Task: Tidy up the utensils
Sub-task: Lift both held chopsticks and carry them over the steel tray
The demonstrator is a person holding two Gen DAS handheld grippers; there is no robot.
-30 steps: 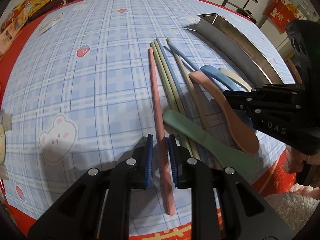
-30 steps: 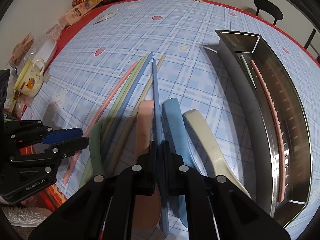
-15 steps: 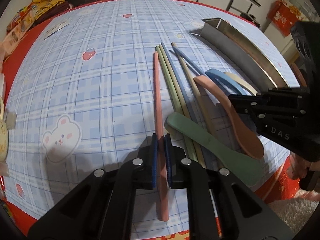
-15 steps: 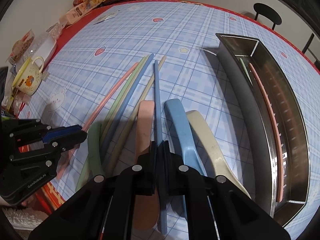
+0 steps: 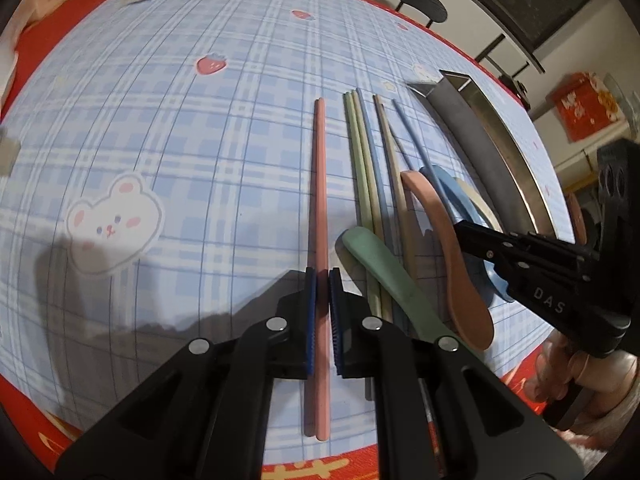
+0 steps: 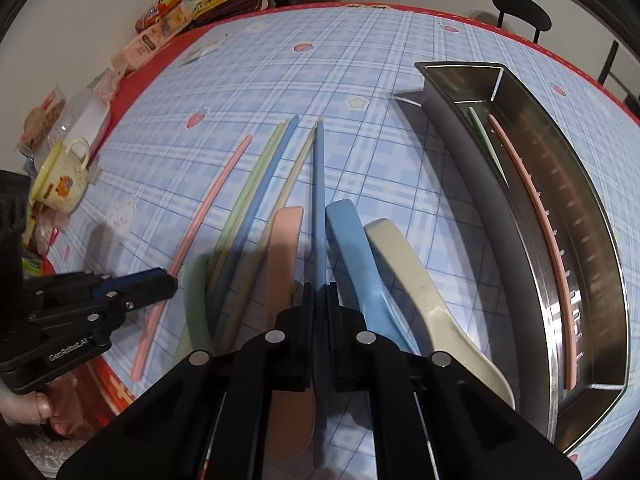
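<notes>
While both grippers point steeply down at the blue plaid tablecloth (image 5: pixel 200 168), each is clenched on a single chopstick. The left gripper (image 5: pixel 322 280) has its blue pads pressed against the sides of the pink chopstick (image 5: pixel 320 184), which lies lengthwise away from the camera, apart to the left of the other utensils, its near end sticking out behind the pads toward the table's red edge. The right gripper (image 6: pixel 320 296) is closed on the blue chopstick (image 6: pixel 319 184), which runs straight away between the pink spoon (image 6: pixel 286 248) on its left and the blue spoon (image 6: pixel 352 256) on its right. Just right of the blue spoon lies the cream spoon (image 6: pixel 424 292), touching it along the handle. Left of the pink spoon, a fan of green, blue and cream chopsticks (image 6: pixel 256 196) lies on the cloth, with the green spoon (image 5: pixel 384 276) crossing their near ends. Far right stands the long metal tray (image 6: pixel 472 184), already holding a pink chopstick and a green one along its inner wall. At the left edge of the table, well apart from the utensils, sit a yellow cartoon mug (image 6: pixel 60 180) and some snack packets (image 6: pixel 172 20). A dark round chair (image 6: pixel 520 12) stands beyond the far edge.
</notes>
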